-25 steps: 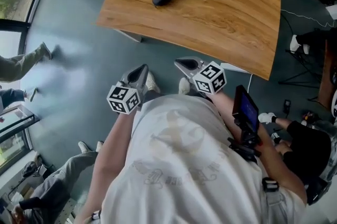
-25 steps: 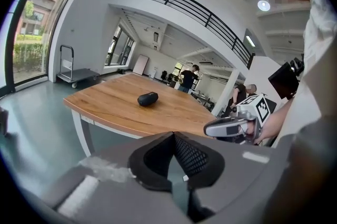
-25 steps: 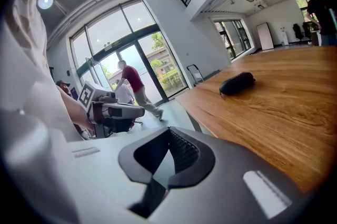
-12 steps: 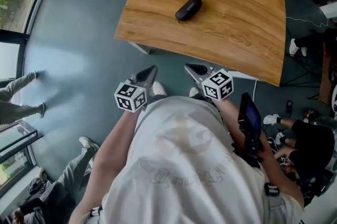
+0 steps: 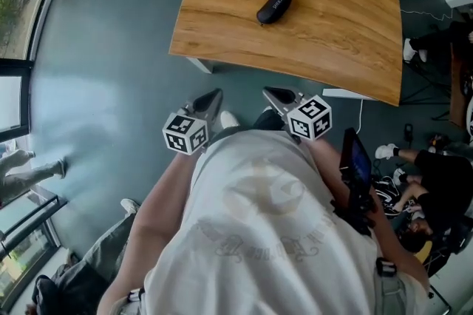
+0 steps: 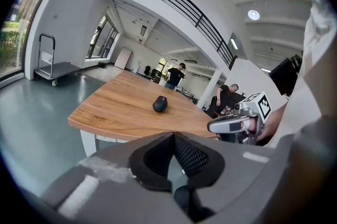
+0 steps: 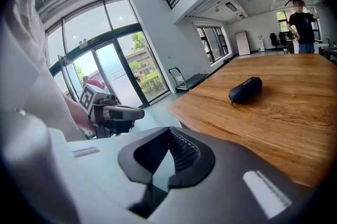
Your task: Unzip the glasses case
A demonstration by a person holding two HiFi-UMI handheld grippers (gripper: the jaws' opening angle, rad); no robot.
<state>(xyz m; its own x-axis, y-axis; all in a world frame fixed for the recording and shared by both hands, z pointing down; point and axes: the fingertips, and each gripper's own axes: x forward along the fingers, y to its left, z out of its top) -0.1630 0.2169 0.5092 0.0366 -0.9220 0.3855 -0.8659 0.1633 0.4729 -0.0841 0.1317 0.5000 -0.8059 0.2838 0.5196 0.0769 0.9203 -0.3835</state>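
The left claw [image 5: 210, 100] is pressed together: in the left gripper view its two dark ribbed pads meet at their tips, with only a narrow slot further back, and nothing sits between them. The right claw [image 5: 280, 95] reads the same in the right gripper view, with the pad tips touching at the front and nothing pinched, so both are empty. From the head view, both claws are held close in front of the person's white shirt [image 5: 259, 232], side by side and a little apart. They sit over the grey floor [image 5: 111, 77], just short of the near edge of the bench [image 5: 332, 25], and touch nothing. Each one's marker cube [image 5: 185, 134] faces up toward the camera, the right one [image 5: 310, 118] slightly nearer the bench. Both claws point forward and somewhat downward toward the bench. The glasses case [image 5: 274, 6], a black oblong, lies alone on the wooden top toward its far-left part, well apart from both claws, angled across the grain. Its zip looks closed as far as can be made out at this size. In the left gripper view the case [image 6: 160, 104] sits beyond the closed jaw tips, with the right claw off to the right. In the right gripper view the case [image 7: 245, 90] lies up and to the right of the jaws, and the left claw appears at the left against the glass doors [image 7: 113, 78].
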